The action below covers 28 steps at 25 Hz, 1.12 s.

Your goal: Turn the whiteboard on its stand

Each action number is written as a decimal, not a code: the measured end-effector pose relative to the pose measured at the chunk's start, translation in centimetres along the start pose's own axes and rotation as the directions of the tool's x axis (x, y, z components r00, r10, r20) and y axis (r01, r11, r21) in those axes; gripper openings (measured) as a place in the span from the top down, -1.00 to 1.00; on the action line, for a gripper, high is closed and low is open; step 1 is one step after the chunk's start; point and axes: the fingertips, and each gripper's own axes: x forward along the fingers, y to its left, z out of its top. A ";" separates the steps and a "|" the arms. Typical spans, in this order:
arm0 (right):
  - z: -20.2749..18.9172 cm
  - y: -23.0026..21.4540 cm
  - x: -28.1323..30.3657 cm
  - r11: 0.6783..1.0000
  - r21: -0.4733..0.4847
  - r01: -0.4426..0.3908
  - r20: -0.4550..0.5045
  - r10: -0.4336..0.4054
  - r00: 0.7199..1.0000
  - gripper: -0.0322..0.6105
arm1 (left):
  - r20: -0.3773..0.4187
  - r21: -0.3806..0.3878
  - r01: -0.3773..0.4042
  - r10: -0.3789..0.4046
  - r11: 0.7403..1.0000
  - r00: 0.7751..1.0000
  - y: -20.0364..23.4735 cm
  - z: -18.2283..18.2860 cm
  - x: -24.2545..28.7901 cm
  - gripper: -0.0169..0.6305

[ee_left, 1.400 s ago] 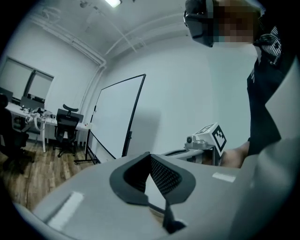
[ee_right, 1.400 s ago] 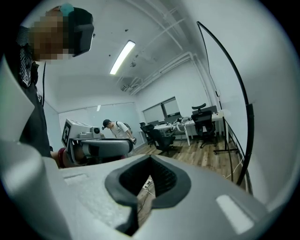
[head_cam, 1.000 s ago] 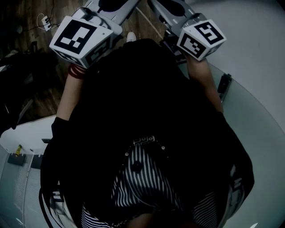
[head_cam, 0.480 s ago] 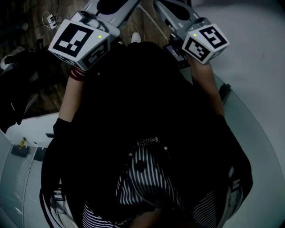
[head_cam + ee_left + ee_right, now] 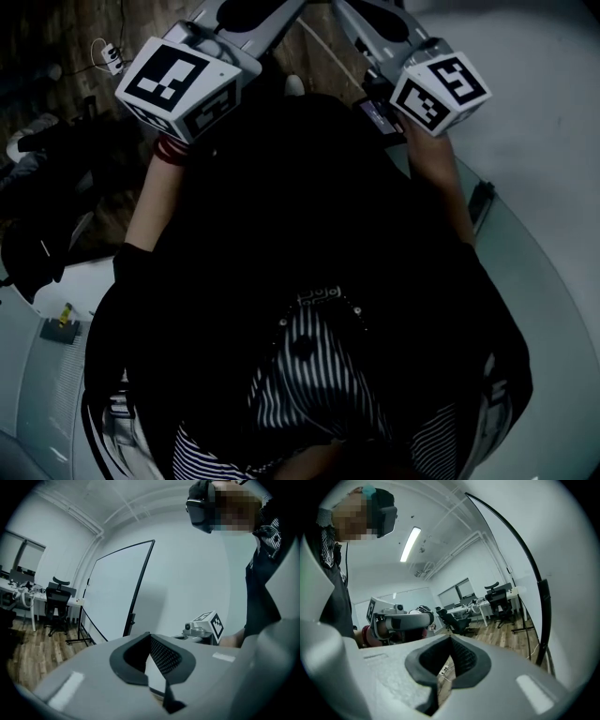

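Note:
The whiteboard [image 5: 117,597] is a tall white panel in a thin black frame. It stands on a black stand ahead of my left gripper [image 5: 150,637] and is out of touch with it. In the right gripper view its black frame edge [image 5: 540,597] runs down close on the right. My right gripper [image 5: 450,639] points past that edge into the room. Each gripper's jaws meet at the tips with nothing between them. In the head view, only the marker cubes of the left gripper [image 5: 183,84] and right gripper [image 5: 441,91] show, above the person's dark top.
A black office chair [image 5: 56,604] and desks [image 5: 16,590] stand on the wooden floor left of the board. More chairs and desks [image 5: 501,599] fill the room beyond the right gripper. A power strip [image 5: 112,58] lies on the floor. The stand's foot [image 5: 82,639] juts out.
In the head view both marker cubes have shifted slightly right and down. The floor and the white surface at lower left have slid down. Both jaws look the same.

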 end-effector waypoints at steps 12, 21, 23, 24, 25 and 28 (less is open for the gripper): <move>6.6 -2.9 6.3 0.993 -0.032 0.116 0.030 -0.115 0.993 0.89 | 0.025 0.047 0.085 -0.086 0.995 0.996 8.6 4.5 1.4 0.96; 10.7 -7.4 12.8 0.973 -0.052 0.223 0.012 -0.223 0.975 0.90 | -0.009 0.001 0.181 -0.181 0.983 0.983 17.2 4.4 3.8 0.96; 10.7 -7.9 11.8 0.969 -0.039 0.243 0.027 -0.242 0.970 0.89 | -0.007 0.010 0.198 -0.198 0.980 0.980 16.3 4.7 4.5 0.96; 10.7 -8.2 11.6 0.967 -0.031 0.252 0.030 -0.251 0.967 0.90 | -0.005 0.010 0.209 -0.209 0.978 0.978 16.0 4.8 4.8 0.96; 10.7 -8.4 11.5 0.965 -0.027 0.262 0.030 -0.261 0.965 0.90 | -0.003 0.008 0.219 -0.219 0.976 0.976 16.0 5.0 5.0 0.96; 11.9 -9.5 12.8 0.960 -0.031 0.280 0.037 -0.279 0.960 0.89 | -0.003 0.006 0.238 -0.238 0.971 0.971 17.7 5.7 5.7 0.96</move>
